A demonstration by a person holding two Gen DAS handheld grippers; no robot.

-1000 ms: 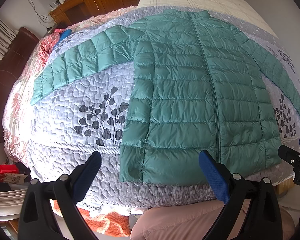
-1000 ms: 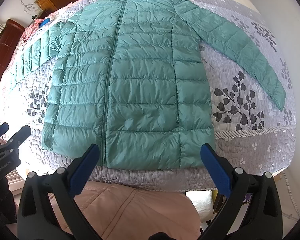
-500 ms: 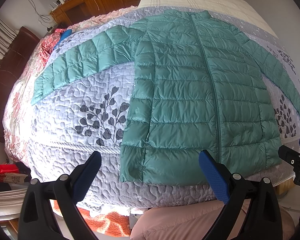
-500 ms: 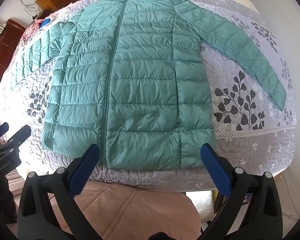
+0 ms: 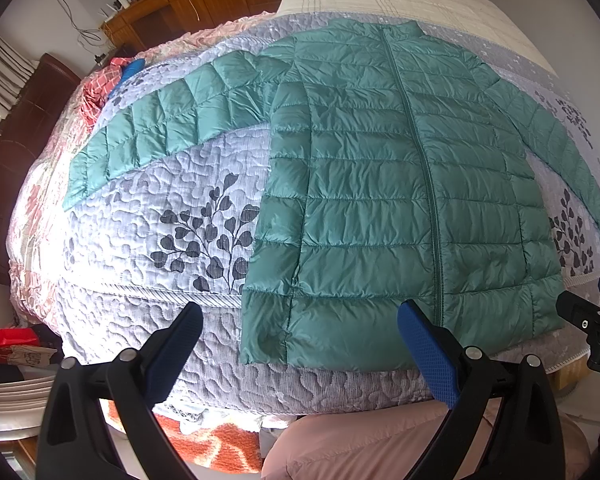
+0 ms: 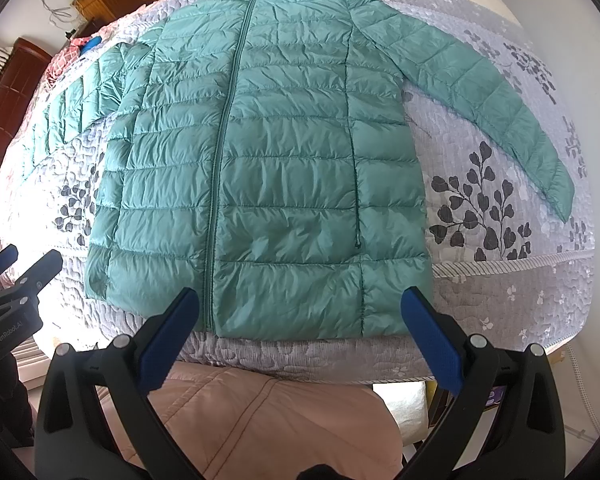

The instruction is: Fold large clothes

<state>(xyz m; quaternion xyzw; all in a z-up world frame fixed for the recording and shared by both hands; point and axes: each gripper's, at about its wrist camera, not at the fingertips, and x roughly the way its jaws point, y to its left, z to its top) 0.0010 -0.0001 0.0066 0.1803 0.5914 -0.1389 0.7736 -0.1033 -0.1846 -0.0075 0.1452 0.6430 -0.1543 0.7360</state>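
A teal quilted puffer jacket (image 5: 380, 200) (image 6: 268, 168) lies flat and zipped on the bed, collar far, hem near, both sleeves spread outward. Its left sleeve (image 5: 160, 128) reaches toward the bed's left side, and its right sleeve (image 6: 488, 96) angles down to the right. My left gripper (image 5: 300, 344) hovers open just in front of the hem's left corner, holding nothing. My right gripper (image 6: 300, 324) stands open before the hem's right half, also holding nothing. Each gripper shows at the edge of the other's view.
The jacket rests on a grey-white quilted bedspread (image 5: 172, 248) with dark leaf prints. A pink quilted garment (image 6: 268, 428) on the person's legs sits below the grippers. Wooden furniture (image 5: 172, 4) stands behind the bed, and a red-and-blue cloth (image 5: 116, 80) lies at the far left.
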